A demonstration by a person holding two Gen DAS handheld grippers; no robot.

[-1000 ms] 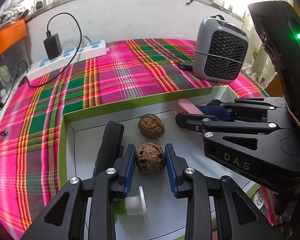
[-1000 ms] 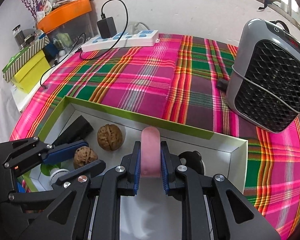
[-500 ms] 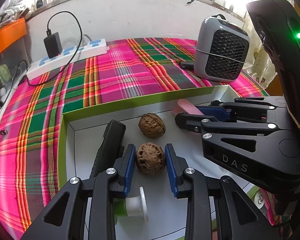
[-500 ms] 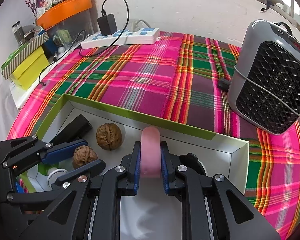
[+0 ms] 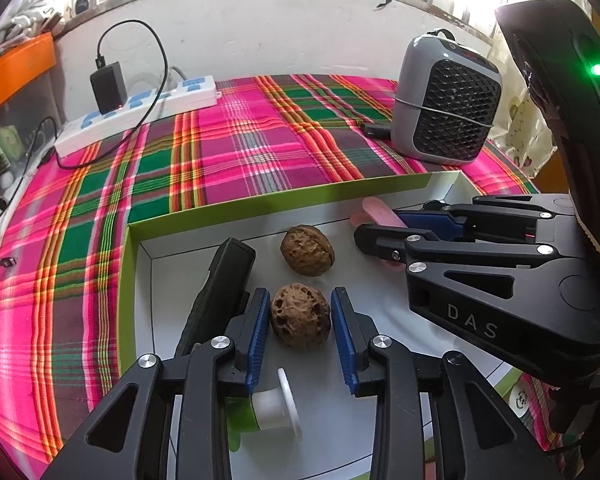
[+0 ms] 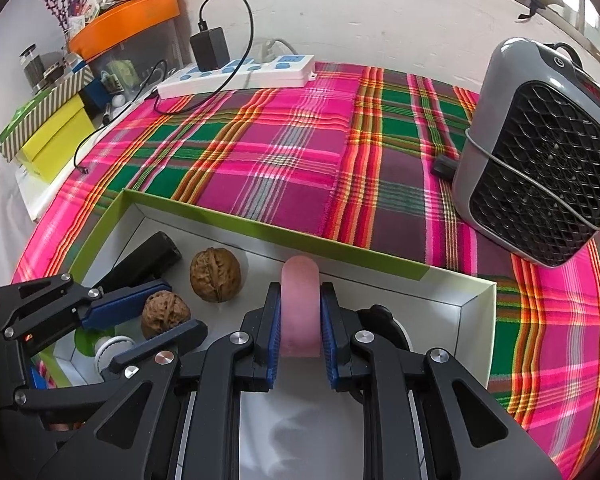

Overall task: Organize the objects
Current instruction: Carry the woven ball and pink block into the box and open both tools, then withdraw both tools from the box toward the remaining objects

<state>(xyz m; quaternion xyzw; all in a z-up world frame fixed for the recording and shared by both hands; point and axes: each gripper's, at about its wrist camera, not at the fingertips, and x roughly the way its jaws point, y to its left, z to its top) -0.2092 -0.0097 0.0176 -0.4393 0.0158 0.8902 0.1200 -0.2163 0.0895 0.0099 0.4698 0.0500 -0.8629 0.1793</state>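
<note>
Released by the left gripper, whose jaws have just been opening, the rough walnut sits free inside the white box, while the right gripper clamps the pink strip, which could slip.

My left gripper hides part of the white spool beside the nearer walnut; beyond it, my right gripper covers the pink strip's lower end.

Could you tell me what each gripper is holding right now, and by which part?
The right gripper clamps the pink strip across its near end. The left gripper has just opened around the near walnut, pads clear, holding nothing.
</note>
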